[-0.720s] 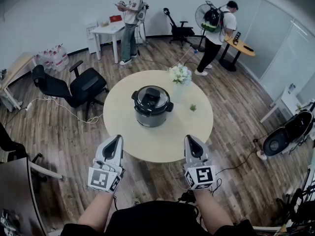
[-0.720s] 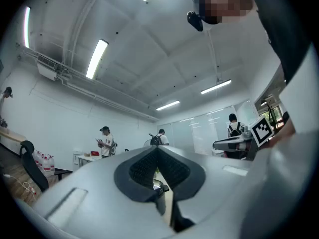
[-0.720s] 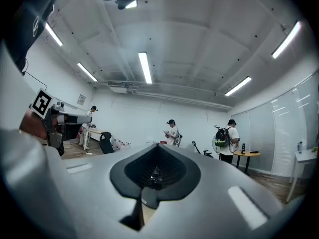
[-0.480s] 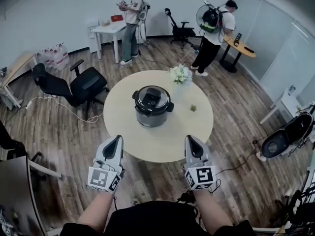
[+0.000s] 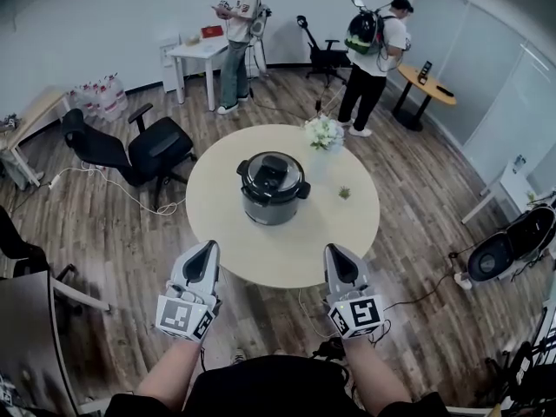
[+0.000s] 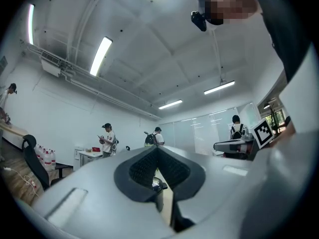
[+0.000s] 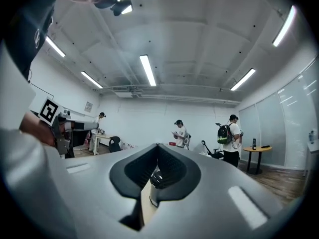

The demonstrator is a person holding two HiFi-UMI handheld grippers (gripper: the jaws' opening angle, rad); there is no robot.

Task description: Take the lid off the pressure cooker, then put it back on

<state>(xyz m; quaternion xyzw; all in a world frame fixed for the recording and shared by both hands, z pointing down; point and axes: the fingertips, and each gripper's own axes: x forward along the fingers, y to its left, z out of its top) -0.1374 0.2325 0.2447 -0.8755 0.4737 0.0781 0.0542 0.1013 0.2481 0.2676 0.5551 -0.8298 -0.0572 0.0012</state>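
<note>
A grey pressure cooker stands on the round cream table, a little back of its middle, with its dark lid seated on top. My left gripper hovers at the table's near left edge, jaws shut and empty. The right gripper hangs at the near right edge, also shut with nothing held. Both point toward the cooker and stay well short of it. In the left gripper view a sliver of the cooker shows between the closed jaws; in the right gripper view the cooker peeks through likewise.
A vase of white flowers stands at the table's far right, a small green item lies right of the cooker. A black office chair sits left of the table. Two people stand at the back.
Both grippers stay where they were. The view has shifted slightly, and the person with the backpack at the back right has stepped left.
</note>
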